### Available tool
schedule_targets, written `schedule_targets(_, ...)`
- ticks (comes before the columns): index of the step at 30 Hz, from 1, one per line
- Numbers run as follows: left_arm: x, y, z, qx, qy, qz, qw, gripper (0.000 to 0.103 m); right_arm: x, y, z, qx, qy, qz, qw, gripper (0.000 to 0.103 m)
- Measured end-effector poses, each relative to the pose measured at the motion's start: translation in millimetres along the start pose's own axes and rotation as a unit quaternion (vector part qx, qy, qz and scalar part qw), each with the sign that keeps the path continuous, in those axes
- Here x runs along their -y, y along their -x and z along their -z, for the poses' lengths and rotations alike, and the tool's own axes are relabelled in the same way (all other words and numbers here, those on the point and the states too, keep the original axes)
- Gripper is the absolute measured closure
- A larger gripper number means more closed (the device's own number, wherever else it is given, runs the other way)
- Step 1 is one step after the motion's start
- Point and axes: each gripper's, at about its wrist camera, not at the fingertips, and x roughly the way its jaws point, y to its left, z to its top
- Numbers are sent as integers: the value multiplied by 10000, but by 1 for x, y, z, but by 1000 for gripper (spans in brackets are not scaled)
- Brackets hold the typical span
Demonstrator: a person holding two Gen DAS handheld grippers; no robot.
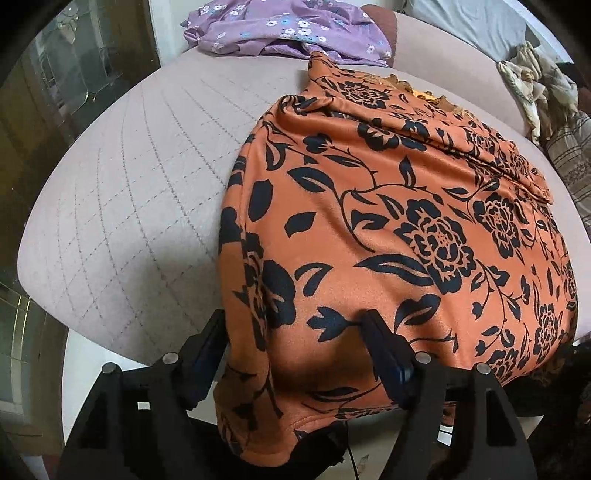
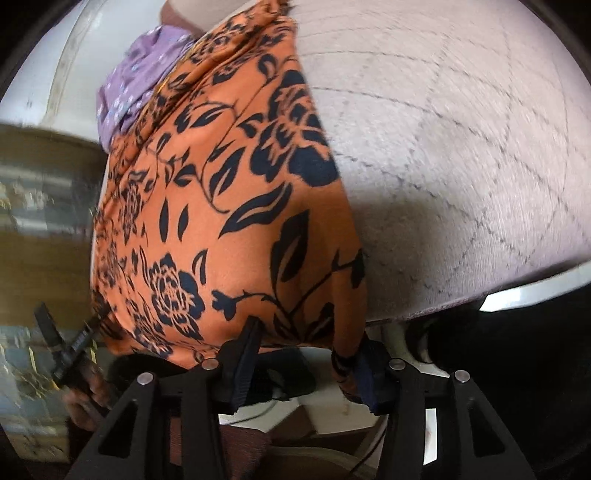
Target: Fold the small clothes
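Note:
An orange garment with black flowers (image 1: 388, 221) lies folded on a pale quilted cushion (image 1: 129, 184). Its near edge hangs over the cushion's front. My left gripper (image 1: 293, 317) stands open astride the near left corner, one finger beside the cloth and the other resting on top of it. In the right wrist view the same garment (image 2: 221, 203) runs up the left of the cushion (image 2: 461, 166). My right gripper (image 2: 310, 332) is open at the hanging hem, with a strip of cloth draped along its right finger (image 2: 365, 369). The left gripper (image 2: 70, 325) shows at the far left.
A purple flowered garment (image 1: 288, 33) lies crumpled at the back of the cushion, also visible as a purple garment (image 2: 136, 85). A pile of beige cloths (image 1: 535, 81) and striped fabric (image 1: 569, 166) sit at the right. A hand (image 2: 88, 398) holds the left gripper.

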Motion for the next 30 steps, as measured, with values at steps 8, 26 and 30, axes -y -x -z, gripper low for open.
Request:
schedule_targets(8, -2, 12, 3, 225, 26, 168, 9996, 87, -6, 1, 4, 99, 143, 109, 9998, 55)
schedule_targets(26, -32, 19, 16, -190, 474, 727, 9960, 39, -60, 28, 12, 355, 1354, -369, 9895, 88)
schedule_targets(30, -20, 12, 23, -443, 163, 729, 9962, 37, -50, 22, 3, 182, 988, -557, 9934, 84)
